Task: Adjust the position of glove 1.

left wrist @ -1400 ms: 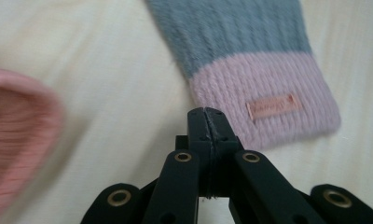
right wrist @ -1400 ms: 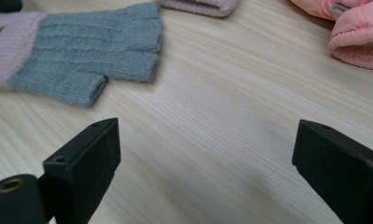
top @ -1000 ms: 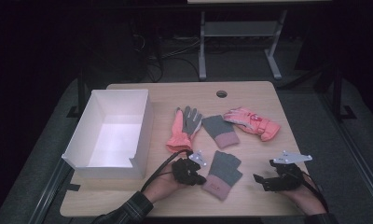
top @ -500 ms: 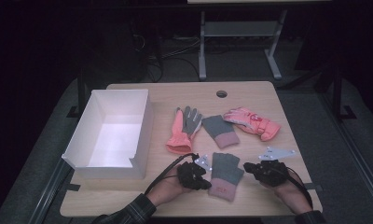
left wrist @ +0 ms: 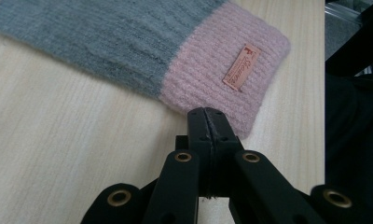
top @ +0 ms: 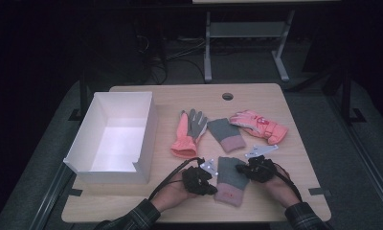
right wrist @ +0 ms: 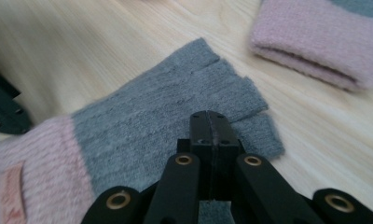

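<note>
Both grippers pinch the near grey-and-pink glove [top: 229, 180], lying right of the white box [top: 114, 139]: the left gripper [left wrist: 206, 114] on its cuff edge, the right gripper [right wrist: 209, 116], jaws just closed, on the fingers. Thin bites of knit may slip when lifted.

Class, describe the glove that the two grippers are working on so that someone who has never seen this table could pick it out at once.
Start at the white box on the wooden table, then look right along the near edge. The grey fingerless glove lies there between the person's two hands. Unlike its twin farther back, its pink cuff shows a small sewn label.
</note>
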Tool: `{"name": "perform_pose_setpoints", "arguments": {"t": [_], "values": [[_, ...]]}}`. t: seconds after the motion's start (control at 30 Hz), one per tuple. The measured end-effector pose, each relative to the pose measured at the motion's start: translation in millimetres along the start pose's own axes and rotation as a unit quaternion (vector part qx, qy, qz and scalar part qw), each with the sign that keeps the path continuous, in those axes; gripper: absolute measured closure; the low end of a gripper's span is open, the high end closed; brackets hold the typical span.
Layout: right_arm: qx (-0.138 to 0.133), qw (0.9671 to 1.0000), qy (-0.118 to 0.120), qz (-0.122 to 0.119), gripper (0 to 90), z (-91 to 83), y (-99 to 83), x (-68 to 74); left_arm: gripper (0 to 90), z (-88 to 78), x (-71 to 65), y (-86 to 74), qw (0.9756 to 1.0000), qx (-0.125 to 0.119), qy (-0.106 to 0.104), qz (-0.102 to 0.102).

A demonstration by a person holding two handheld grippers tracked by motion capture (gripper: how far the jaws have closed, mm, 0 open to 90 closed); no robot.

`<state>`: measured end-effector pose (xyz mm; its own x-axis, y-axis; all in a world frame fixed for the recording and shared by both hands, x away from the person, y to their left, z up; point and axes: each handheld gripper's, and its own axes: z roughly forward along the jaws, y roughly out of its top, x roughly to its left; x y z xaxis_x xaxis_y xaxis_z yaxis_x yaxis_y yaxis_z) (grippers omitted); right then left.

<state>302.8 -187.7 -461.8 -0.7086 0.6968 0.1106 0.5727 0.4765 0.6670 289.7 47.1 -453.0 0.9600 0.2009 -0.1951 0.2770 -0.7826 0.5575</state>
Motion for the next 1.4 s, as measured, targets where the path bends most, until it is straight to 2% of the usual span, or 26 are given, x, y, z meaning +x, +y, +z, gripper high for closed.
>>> {"name": "perform_pose_setpoints", "arguments": {"t": [0.17, 0.4, 0.43, 0.53, 0.67, 0.8, 0.9, 1.0, 1.1, 1.17, 1.27, 1.37, 1.4], "values": [[-0.003, 1.0, -0.002, -0.008, 90.0, 12.0, 10.4, 0.9, 89.8, 6.2, -4.6, 4.3, 0.9999, -0.007, -0.012, 0.003], [-0.005, 0.9999, 0.008, -0.014, 90.0, 26.2, 24.7, 4.3, 89.8, 12.2, -7.0, 8.2, 0.9997, -0.011, -0.022, 0.004], [-0.004, 0.9998, 0.01, -0.016, 90.0, 28.1, 26.4, 4.8, 89.8, 13.1, -6.2, 9.1, 0.9997, -0.011, -0.02, 0.01], [-0.004, 0.9995, 0.019, -0.026, 90.0, 34.2, 32.1, 6.4, 89.8, 14.9, -7.2, 10.4, 0.9996, -0.014, -0.024, 0.005], [-0.001, 0.9991, 0.031, -0.027, 90.0, 38.0, 35.9, 10.2, 89.8, 15.3, -8.4, 10.5, 0.9996, -0.013, -0.024, 0.008], [-0.003, 0.9986, 0.049, -0.021, 89.1, 37.6, 35.6, 6.2, 89.6, 11.6, -6.4, 9.4, 0.9996, -0.016, -0.019, 0.014], [-0.014, 0.9984, 0.053, -0.015, 81.9, 32.7, 35.9, 4.4, 81.7, 4.6, -4.1, 5.7, 0.9996, -0.02, -0.006, 0.017], [-0.027, 0.9984, 0.049, -0.008, 74.8, 26.3, 36.6, 4.9, 71.7, -3.2, -1.3, -0.2, 0.9995, -0.029, 0.003, 0.009], [-0.019, 0.9987, 0.047, -0.004, 74.8, 22.7, 35.2, 5.6, 61.3, -12.0, 2.9, -5.5, 0.999, -0.044, 0.01, -0.005], [-0.01, 0.9994, 0.027, -0.017, 76.0, 19.3, 33.8, 5.9, 53.3, -17.2, 4.3, -9.7, 0.9985, -0.052, 0.015, -0.012], [-0.013, 0.9998, 0.012, -0.006, 71.8, 12.1, 31.4, 5.2, 40.7, -21.2, 6.2, -16.6, 0.9975, -0.058, 0.034, -0.021], [-0.015, 0.9999, 0.001, 0.005, 70.1, 5.3, 27.6, 2.2, 33.1, -24.5, 7.9, -21.9, 0.9969, -0.061, 0.039, -0.032], [-0.018, 0.9997, -0.006, 0.014, 71.3, 3.0, 26.7, 1.4, 30.6, -26.0, 8.5, -23.2, 0.9968, -0.061, 0.041, -0.03]]}}
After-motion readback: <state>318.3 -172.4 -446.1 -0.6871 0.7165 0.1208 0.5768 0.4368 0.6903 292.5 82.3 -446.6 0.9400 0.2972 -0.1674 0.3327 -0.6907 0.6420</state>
